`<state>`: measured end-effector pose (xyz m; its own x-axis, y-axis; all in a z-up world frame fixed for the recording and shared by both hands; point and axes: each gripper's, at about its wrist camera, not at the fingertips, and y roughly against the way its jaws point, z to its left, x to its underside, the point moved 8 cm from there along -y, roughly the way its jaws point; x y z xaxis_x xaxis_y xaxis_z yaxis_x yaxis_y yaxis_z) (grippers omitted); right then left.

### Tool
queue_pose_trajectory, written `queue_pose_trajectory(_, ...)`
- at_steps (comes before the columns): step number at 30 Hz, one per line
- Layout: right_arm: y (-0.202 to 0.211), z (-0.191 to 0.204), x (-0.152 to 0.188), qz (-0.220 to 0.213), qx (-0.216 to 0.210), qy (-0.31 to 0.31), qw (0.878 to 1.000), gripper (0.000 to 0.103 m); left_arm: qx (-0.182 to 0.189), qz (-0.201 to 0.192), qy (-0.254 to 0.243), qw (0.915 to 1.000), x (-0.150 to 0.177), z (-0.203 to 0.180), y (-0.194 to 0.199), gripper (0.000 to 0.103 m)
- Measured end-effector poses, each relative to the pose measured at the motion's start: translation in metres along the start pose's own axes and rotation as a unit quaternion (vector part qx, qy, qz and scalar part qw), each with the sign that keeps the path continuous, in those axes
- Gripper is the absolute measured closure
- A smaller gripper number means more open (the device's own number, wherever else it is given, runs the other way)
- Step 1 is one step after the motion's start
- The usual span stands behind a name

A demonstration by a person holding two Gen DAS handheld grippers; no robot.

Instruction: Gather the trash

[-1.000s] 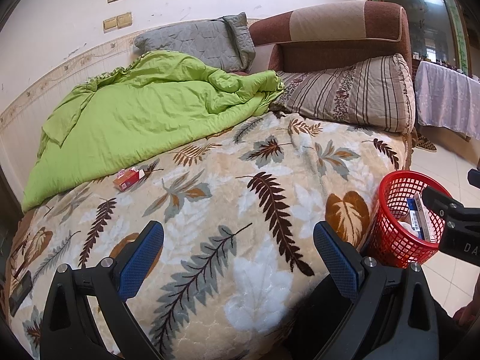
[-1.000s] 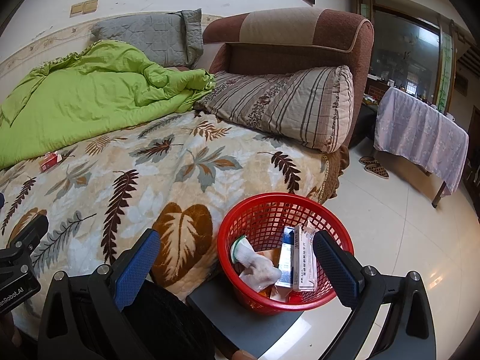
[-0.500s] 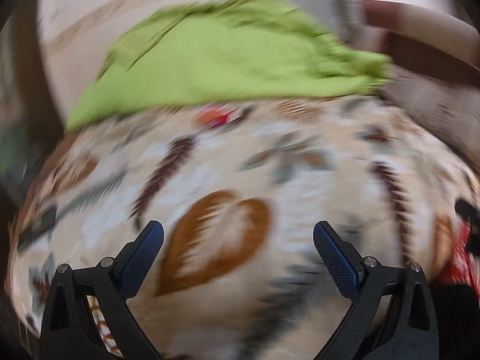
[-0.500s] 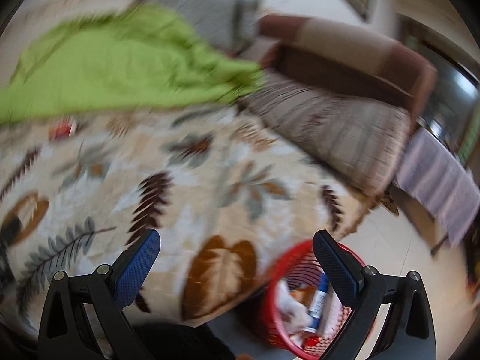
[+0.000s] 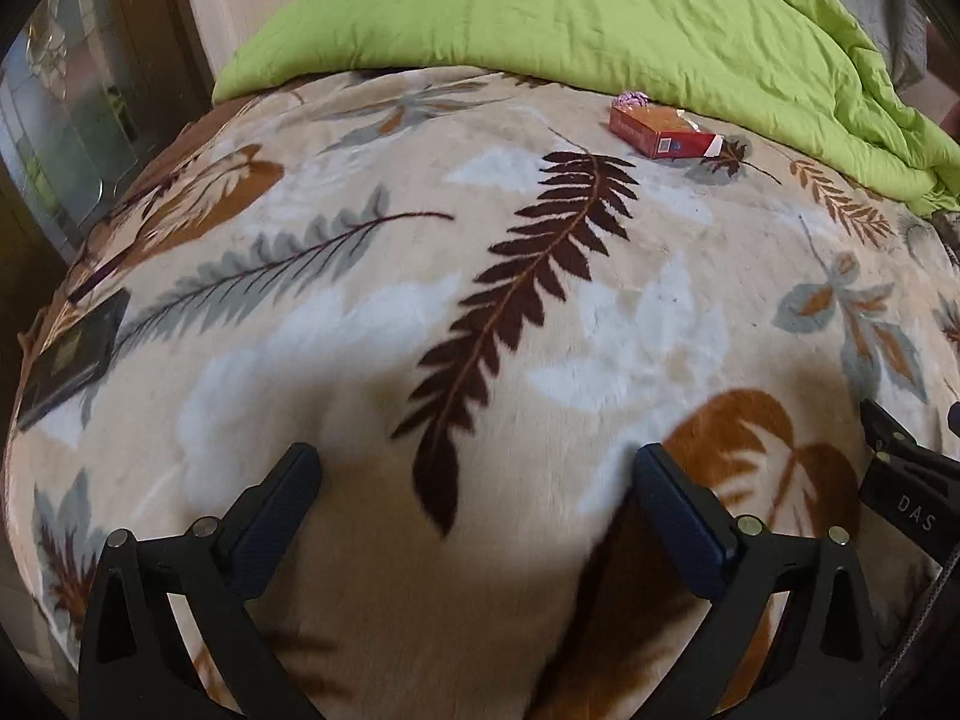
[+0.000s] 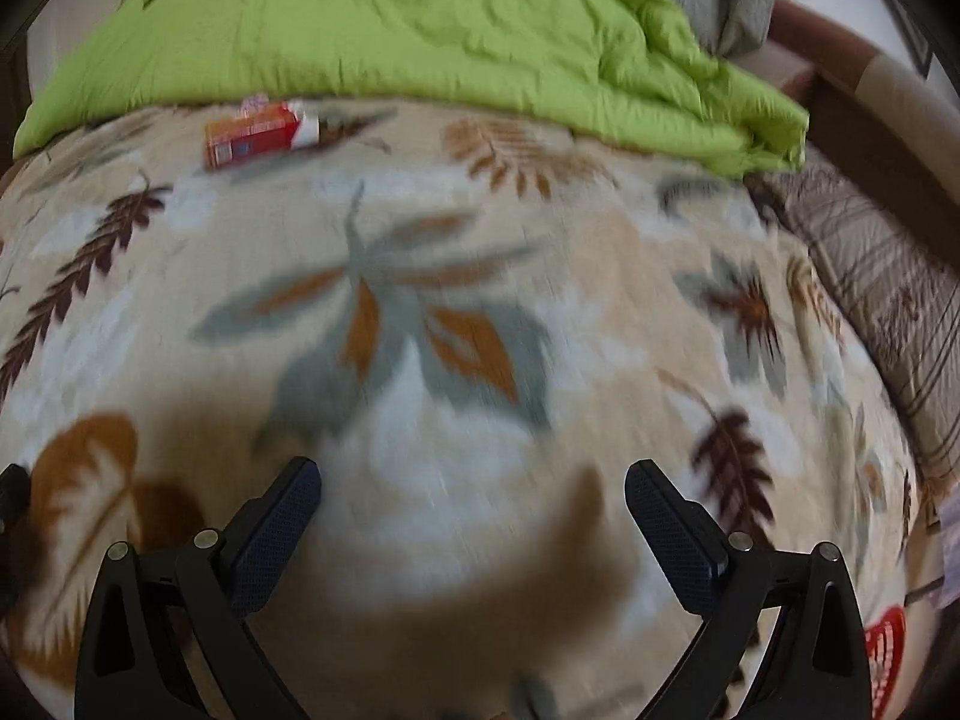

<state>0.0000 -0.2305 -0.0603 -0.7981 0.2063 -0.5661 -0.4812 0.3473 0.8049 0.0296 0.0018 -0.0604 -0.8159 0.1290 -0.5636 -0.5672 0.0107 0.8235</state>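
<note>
The left gripper point(image 5: 477, 480) and the right gripper point(image 6: 473, 495) both hang above the leaf-pattern blanket point(image 5: 540, 324) with their jaws wide apart and empty. The red carton point(image 5: 663, 133) lies far ahead on the blanket, just beside the green quilt point(image 5: 600, 12). A red basket point(image 6: 885, 654) shows at the lower right edge of the right view.

A small red and orange cardboard packet point(image 5: 662, 134) point(image 6: 259, 133) with a white end is lying flat on its broad face on the far part of a beige plush blanket printed with leaves point(image 5: 540, 324) point(image 6: 480, 300). It is sitting slightly askew, and its top flap is looking torn open. It is resting just beside the edge of a rumpled lime-green quilt point(image 5: 600, 12) point(image 6: 390, 18). A small crumpled pink and white wrapper point(image 5: 632, 99) is lying right behind the packet, between it and the quilt.
</note>
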Motion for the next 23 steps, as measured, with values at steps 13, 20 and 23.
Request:
queue_pose_trajectory(13, -0.011, -0.006, 0.005, -0.018, -0.07, -0.074, 0.995, 0.0, 0.013, -0.009, 0.007, 0.9999, -0.029, 0.001, -0.025, 0.0)
queue_pose_trajectory(20, -0.013, -0.006, 0.003, -0.017, -0.069, -0.073, 0.995, 0.0, 0.017, -0.013, 0.007, 0.9997, -0.031, 0.002, -0.026, 0.0)
queue_pose_trajectory(23, -0.013, -0.006, 0.004, -0.017, -0.069, -0.073, 0.995, 0.0, 0.02, -0.016, 0.007, 0.9997, -0.031, 0.003, -0.027, 0.0)
